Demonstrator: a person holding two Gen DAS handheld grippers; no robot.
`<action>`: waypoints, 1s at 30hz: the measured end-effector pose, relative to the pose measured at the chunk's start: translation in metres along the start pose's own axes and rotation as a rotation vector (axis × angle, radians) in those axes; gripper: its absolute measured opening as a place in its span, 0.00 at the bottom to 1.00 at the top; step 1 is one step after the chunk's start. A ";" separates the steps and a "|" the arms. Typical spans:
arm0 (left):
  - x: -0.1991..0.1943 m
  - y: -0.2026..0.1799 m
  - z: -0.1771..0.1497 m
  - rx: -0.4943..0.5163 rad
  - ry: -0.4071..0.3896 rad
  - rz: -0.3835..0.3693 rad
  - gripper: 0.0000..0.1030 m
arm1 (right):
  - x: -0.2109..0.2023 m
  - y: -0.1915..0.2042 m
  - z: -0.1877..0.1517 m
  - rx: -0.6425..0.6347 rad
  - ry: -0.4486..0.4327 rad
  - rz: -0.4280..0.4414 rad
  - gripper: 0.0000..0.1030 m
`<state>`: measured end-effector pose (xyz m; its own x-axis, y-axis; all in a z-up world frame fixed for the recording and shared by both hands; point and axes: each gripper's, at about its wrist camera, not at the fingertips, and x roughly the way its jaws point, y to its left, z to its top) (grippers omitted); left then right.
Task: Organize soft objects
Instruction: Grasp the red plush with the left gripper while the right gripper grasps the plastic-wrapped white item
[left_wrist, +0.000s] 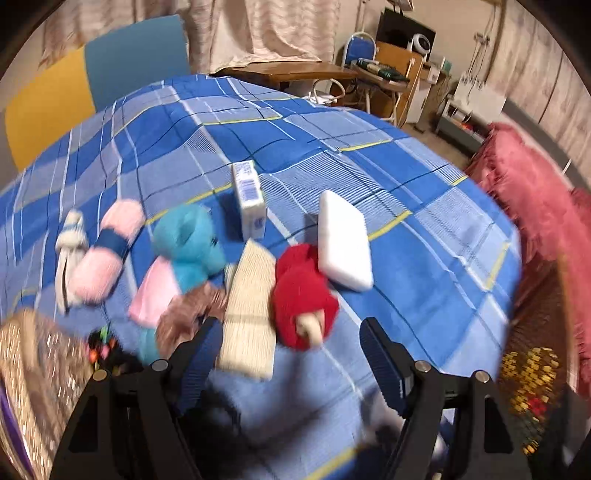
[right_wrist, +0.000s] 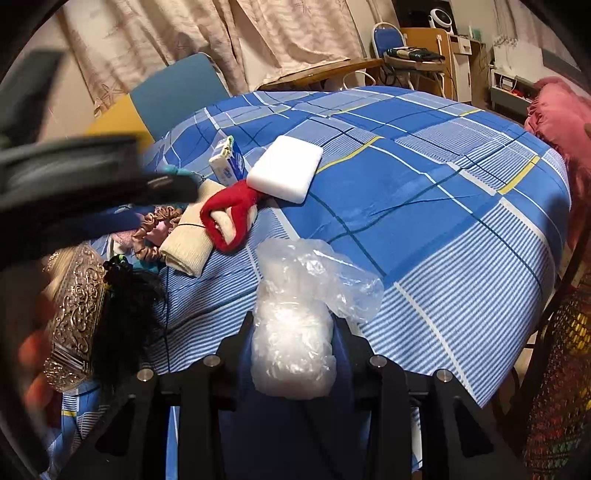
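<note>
My left gripper (left_wrist: 290, 341) is open and empty, its jaws wide apart above the blue plaid cloth (left_wrist: 406, 229), just short of a red sock (left_wrist: 304, 299) and a beige folded cloth (left_wrist: 249, 306). A white sponge (left_wrist: 345, 240), a small carton (left_wrist: 251, 199), a teal plush (left_wrist: 188, 240), a pink roll (left_wrist: 107, 247) and a brown scrunchie (left_wrist: 186, 312) lie around them. My right gripper (right_wrist: 293, 332) is shut on a clear plastic bag (right_wrist: 295, 325). The red sock (right_wrist: 231, 214), the beige cloth (right_wrist: 192, 236) and the sponge (right_wrist: 284, 168) lie ahead of it.
An ornate metallic box (right_wrist: 74, 314) stands at the left, with a black tasselled item (right_wrist: 125, 295) beside it. A pink blanket (left_wrist: 528, 206) lies at the right edge. A blue and yellow chair (left_wrist: 136, 59) stands behind the table. The left gripper's body (right_wrist: 85, 173) crosses the right wrist view.
</note>
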<state>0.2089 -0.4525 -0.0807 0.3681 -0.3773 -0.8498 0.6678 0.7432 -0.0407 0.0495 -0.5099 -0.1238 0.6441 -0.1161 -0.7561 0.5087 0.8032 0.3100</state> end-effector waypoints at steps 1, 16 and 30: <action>0.009 -0.006 0.005 0.031 -0.004 0.015 0.76 | 0.000 -0.001 0.000 0.009 -0.002 0.005 0.38; 0.044 -0.012 0.007 0.152 0.055 0.083 0.25 | 0.005 -0.003 0.001 0.020 -0.019 0.013 0.39; -0.092 0.042 -0.052 -0.101 -0.101 -0.218 0.23 | 0.004 0.015 0.004 0.049 -0.035 -0.043 0.37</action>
<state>0.1694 -0.3575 -0.0311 0.2882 -0.5841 -0.7588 0.6726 0.6875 -0.2738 0.0619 -0.5006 -0.1196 0.6402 -0.1707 -0.7490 0.5631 0.7675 0.3064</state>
